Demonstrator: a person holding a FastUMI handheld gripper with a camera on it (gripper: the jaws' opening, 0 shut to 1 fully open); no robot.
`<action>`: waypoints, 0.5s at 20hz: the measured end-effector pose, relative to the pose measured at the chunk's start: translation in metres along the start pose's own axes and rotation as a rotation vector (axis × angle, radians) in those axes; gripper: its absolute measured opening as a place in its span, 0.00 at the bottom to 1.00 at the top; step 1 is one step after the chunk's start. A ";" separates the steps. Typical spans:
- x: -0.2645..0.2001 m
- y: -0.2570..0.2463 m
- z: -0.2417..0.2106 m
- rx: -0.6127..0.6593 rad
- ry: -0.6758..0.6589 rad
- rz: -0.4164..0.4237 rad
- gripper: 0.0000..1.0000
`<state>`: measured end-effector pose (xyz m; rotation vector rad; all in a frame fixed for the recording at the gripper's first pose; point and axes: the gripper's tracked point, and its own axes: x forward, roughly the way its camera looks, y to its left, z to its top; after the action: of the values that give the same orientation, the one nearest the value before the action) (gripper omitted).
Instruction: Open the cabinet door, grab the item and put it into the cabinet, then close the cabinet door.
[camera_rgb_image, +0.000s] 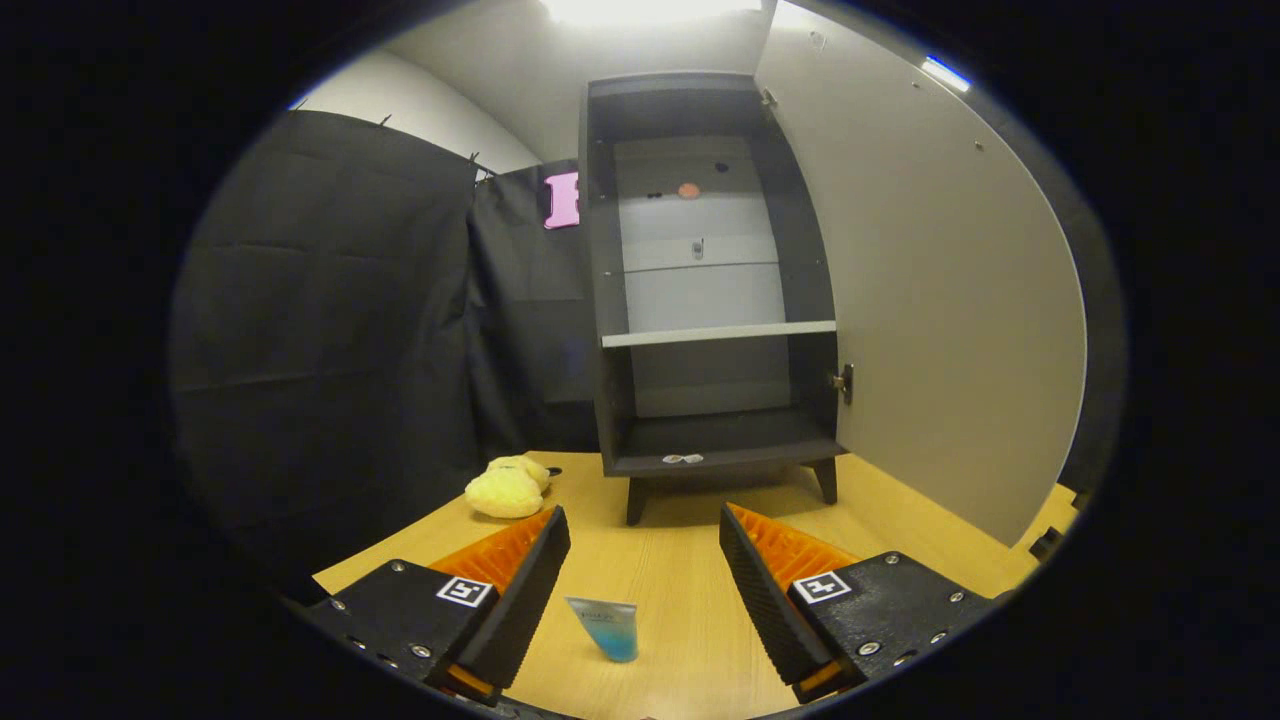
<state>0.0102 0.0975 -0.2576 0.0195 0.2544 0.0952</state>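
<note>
Grey cabinet door (930, 300) already stands wide; the small blue tube (607, 627) lies ungrabbed on the wooden table (680, 560), between the gripper (645, 545) fingers, spread and empty; stowing and closing remain.

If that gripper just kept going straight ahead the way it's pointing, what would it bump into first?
Probably the small blue tube lying on the wooden table between the open gripper's fingers. Passing over that, it would reach the dark cabinet, whose door stands open. Depth is hard to judge.
</note>
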 end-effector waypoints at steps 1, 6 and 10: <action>0.004 0.003 -0.010 0.005 0.021 0.000 0.93; 0.019 0.018 -0.052 -0.016 0.099 0.007 0.94; 0.028 0.018 -0.081 -0.022 0.160 -0.015 0.93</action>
<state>0.0154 0.1184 -0.3428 -0.0121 0.4137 0.0849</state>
